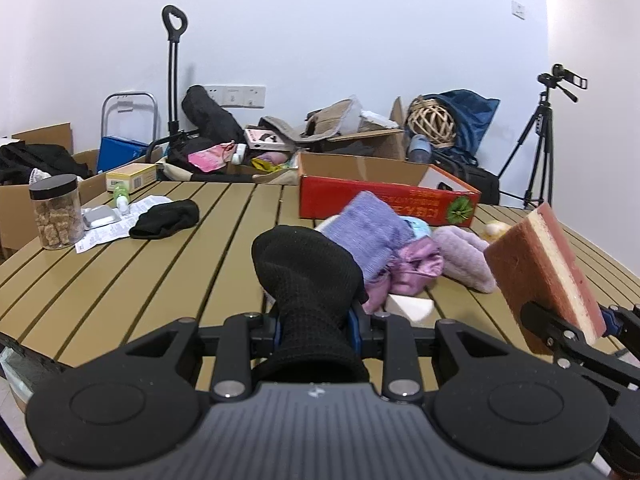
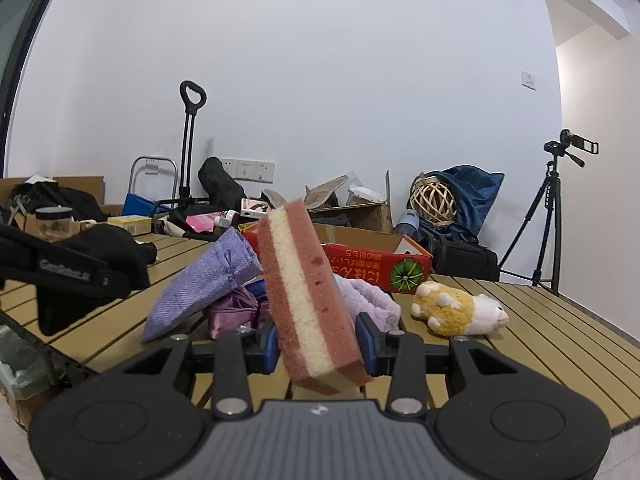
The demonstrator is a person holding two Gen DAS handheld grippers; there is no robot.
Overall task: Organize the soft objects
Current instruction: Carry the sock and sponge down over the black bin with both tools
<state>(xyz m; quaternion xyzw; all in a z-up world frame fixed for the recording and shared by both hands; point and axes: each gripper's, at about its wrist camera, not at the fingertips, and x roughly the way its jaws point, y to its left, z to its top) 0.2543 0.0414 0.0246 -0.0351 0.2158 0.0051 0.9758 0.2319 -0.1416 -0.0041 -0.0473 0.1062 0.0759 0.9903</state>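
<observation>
A black sock (image 1: 308, 276) was squeezed tight in the left hand-held gripper (image 1: 316, 330), lifted off the table (image 1: 120, 280), likely to be sorted. A sponge (image 2: 308, 292) was pinched in the right hand-held gripper (image 2: 320, 344), held above the pile of soft things (image 1: 396, 248) near the red box (image 1: 384, 196).

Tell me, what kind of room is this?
Probably a spare room at home, used for filming and storage. A slatted table stands by a plain wall, cardboard boxes and bags are heaped behind it, and a camera on a tripod watches from the corner.
</observation>
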